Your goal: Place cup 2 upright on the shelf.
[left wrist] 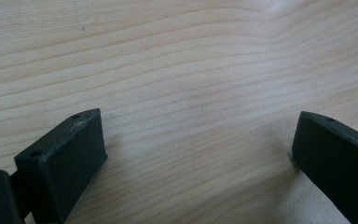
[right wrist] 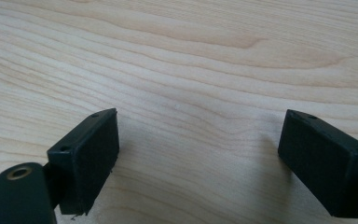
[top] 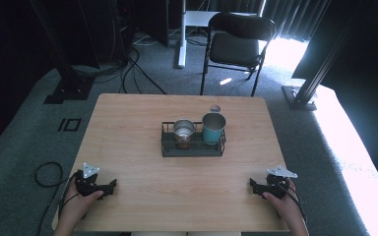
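A black wire basket [top: 193, 148] sits at the middle of the wooden table [top: 128, 128]. Inside it stand a steel cup [top: 183, 130] on the left and a teal cup [top: 213, 127] on the right. My left gripper [top: 109, 187] rests near the table's front left corner, held by a hand, far from the basket. Its jaws stand wide apart over bare wood [left wrist: 198, 140]. My right gripper [top: 254, 186] rests near the front right corner, also in a hand. It is open too, with nothing but wood grain [right wrist: 198, 149] between its jaws.
A black folding chair [top: 237, 42] stands beyond the table's far edge. Cables lie on the grey carpet at the left [top: 47, 173] and behind the table. Dark stand legs [top: 69, 83] and a metal frame [top: 305, 93] flank the table.
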Motion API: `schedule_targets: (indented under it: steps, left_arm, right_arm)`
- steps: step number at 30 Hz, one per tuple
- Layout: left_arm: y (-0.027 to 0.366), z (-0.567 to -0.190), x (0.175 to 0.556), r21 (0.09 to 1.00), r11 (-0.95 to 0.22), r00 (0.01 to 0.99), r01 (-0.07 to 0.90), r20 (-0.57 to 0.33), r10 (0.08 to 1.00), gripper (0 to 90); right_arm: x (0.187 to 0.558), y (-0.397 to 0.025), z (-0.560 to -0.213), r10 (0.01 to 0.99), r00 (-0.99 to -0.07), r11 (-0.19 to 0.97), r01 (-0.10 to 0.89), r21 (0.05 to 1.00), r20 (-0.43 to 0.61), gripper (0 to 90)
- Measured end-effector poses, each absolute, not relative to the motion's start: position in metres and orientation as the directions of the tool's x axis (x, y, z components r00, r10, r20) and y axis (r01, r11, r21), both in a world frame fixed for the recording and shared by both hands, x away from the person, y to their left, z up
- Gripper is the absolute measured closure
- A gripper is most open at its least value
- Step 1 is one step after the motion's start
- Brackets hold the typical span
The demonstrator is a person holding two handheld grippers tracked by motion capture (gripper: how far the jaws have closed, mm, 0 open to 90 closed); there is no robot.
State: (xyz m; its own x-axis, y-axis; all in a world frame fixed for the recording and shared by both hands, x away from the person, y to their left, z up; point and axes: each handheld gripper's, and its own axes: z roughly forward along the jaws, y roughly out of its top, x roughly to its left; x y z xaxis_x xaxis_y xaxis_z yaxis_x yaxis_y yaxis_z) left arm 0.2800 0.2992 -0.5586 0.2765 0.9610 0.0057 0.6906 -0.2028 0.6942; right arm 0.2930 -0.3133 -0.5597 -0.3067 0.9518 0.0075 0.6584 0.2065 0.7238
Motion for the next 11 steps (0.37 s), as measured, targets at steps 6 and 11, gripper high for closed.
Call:
schedule_targets:
  steps: [6,11]
  left_arm:
    - [0.2952,-0.5585,0.2805,0.692,-0.167,0.226,0.702,0.006,0.974,3.6]
    - [0.2943,-0.5586,0.2809,0.694,-0.158,0.216,0.702,0.005,0.976,3.6]
  right_arm:
    - [0.2930,-0.3133,-0.5597,0.952,-0.307,0.207,0.658,0.724,0.007,11.9]
    - [0.2931,-0.3133,-0.5596,0.952,-0.307,0.207,0.659,0.724,0.007,11.9]
